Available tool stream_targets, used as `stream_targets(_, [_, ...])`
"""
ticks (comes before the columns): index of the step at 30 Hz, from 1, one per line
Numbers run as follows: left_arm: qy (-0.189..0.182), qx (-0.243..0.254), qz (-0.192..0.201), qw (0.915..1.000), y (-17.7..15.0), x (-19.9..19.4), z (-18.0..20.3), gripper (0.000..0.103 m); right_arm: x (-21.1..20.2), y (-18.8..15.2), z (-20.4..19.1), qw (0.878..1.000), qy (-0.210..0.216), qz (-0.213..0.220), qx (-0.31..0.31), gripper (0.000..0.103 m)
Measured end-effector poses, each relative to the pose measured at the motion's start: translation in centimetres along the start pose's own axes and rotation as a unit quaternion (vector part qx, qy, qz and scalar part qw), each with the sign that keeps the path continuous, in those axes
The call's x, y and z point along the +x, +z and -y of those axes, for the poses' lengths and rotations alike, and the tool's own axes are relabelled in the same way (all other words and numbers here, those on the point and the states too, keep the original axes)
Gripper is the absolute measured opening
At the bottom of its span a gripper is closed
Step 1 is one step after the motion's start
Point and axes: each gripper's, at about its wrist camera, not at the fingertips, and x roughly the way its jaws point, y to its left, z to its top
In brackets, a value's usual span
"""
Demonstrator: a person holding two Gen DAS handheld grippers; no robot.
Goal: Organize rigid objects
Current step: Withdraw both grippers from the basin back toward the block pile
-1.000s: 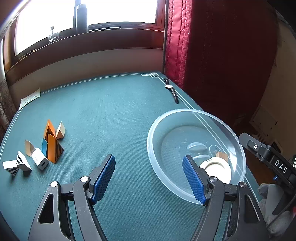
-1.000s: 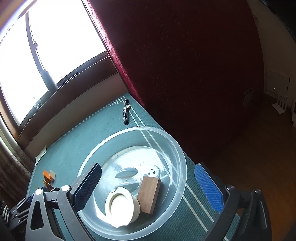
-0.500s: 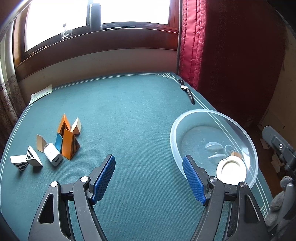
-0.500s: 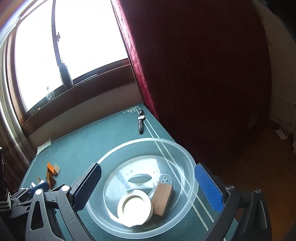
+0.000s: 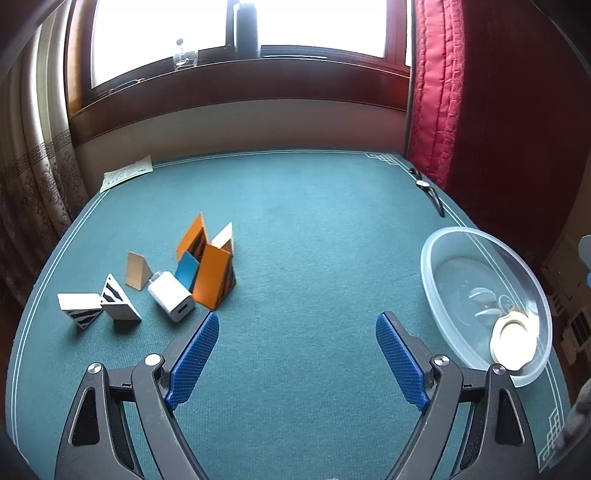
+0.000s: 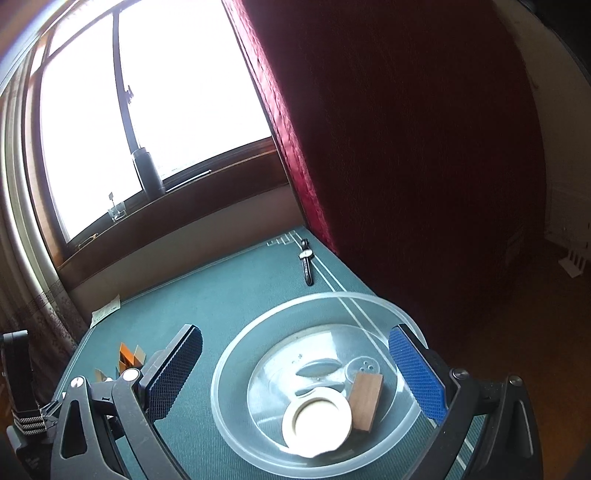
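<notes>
A clear plastic bowl (image 5: pixel 439 273) stands at the table's right edge; it also shows in the right wrist view (image 6: pixel 236 354). In it lie a white ring-shaped lid (image 6: pixel 316 422) and a brown wooden block (image 6: pixel 365 400). Left on the green table sit orange wedges (image 5: pixel 214 275), a white charger cube (image 5: pixel 171 301), a blue piece (image 5: pixel 187 271), a wooden wedge (image 5: pixel 136 271) and striped blocks (image 5: pixel 110 301). My left gripper (image 5: pixel 294 356) is open and empty over the table's middle. My right gripper (image 6: pixel 293 373) is open and empty above the bowl.
A black wristwatch (image 5: pixel 428 188) lies at the far right edge, near the red curtain (image 5: pixel 436 92). A paper slip (image 5: pixel 127 173) lies at the far left corner. A dark bottle (image 5: pixel 246 27) and a glass (image 5: pixel 184 59) stand on the windowsill.
My left gripper has swung left, so the block pile has come toward centre and the bowl has slid right. My right gripper has tilted up and back above the bowl. Both stay open.
</notes>
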Motion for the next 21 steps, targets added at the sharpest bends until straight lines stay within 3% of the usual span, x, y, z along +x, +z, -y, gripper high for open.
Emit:
stream_targets(3, [0.014, -0.012, -0.001, 0.9998, -0.3, 0.0, -1.6, 0.088, 0.2, -0.1, -1.6, 0.999, 0.029, 0.003, -0.024, 0.103])
stream_targets(7, [0.027, -0.029, -0.003, 0.9992, -0.7, -0.1, -4.0, 0.088, 2.8, -1.0, -2.4, 0.995, 0.065, -0.072, 0.005, 0.103])
stream_targets(21, [0.094, -0.096, -0.014, 0.9908, -2.8, -0.4, -13.5, 0.088, 3.7, -4.2, -10.0, 0.982, 0.119, -0.124, -0.079, 0.103])
